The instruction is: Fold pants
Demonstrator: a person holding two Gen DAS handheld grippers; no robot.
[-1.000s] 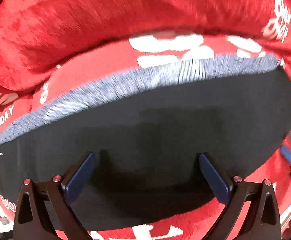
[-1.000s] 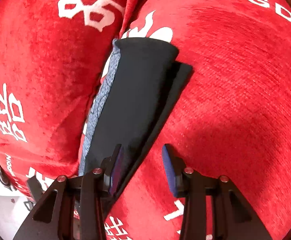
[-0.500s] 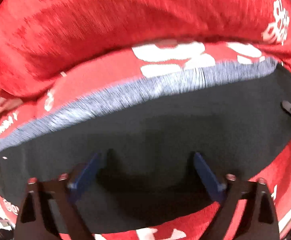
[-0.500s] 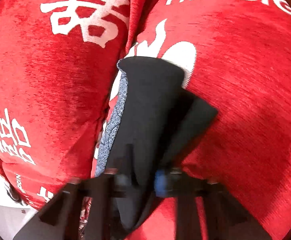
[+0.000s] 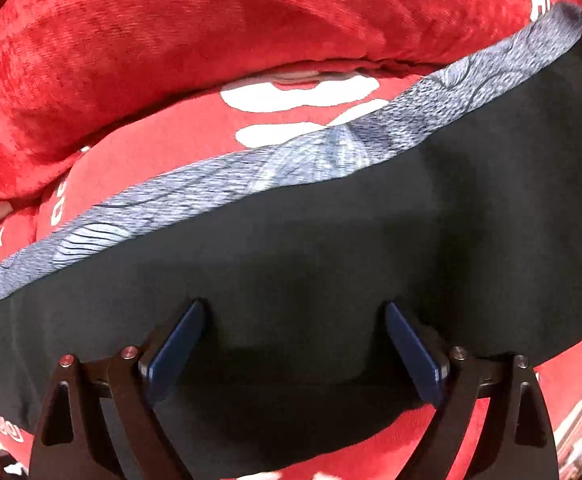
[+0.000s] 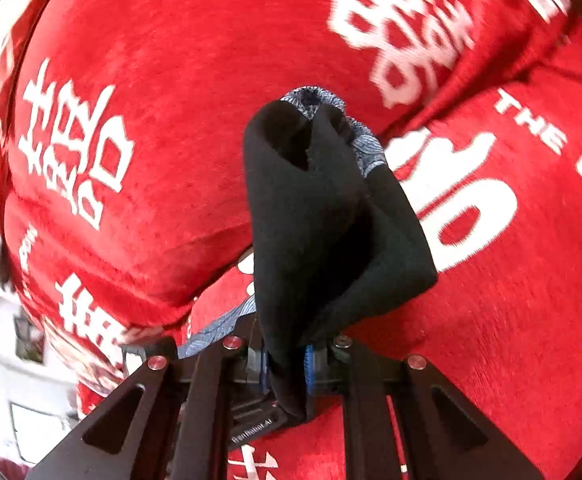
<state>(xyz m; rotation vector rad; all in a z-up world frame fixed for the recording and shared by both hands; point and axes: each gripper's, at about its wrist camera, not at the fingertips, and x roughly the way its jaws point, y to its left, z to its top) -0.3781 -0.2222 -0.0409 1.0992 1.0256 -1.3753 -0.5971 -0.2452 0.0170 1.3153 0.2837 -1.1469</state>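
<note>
The black pants (image 5: 331, 264), with a grey patterned band (image 5: 251, 176) along their far edge, lie across a red plush sofa cover (image 5: 171, 40) printed with white characters, stretched along the seat just below the back cushion. One end of them is lifted off the seat: the right gripper (image 6: 285, 364) has its jaws clenched on a bunched corner, and the cloth rises from there in a loose twisted fold with the band showing at its top. The left gripper (image 5: 291, 344) hovers over the middle of the pants, on the side away from the cushion, jaws spread wide and holding nothing. The risk, as I see it, is in that bunched grip: only a narrow pinch of fabric is caught, so a layer could slip free as the end is carried over. With the left gripper not pinning the flat part, the whole garment may drag along the plush cover and the fold land crooked.
</note>
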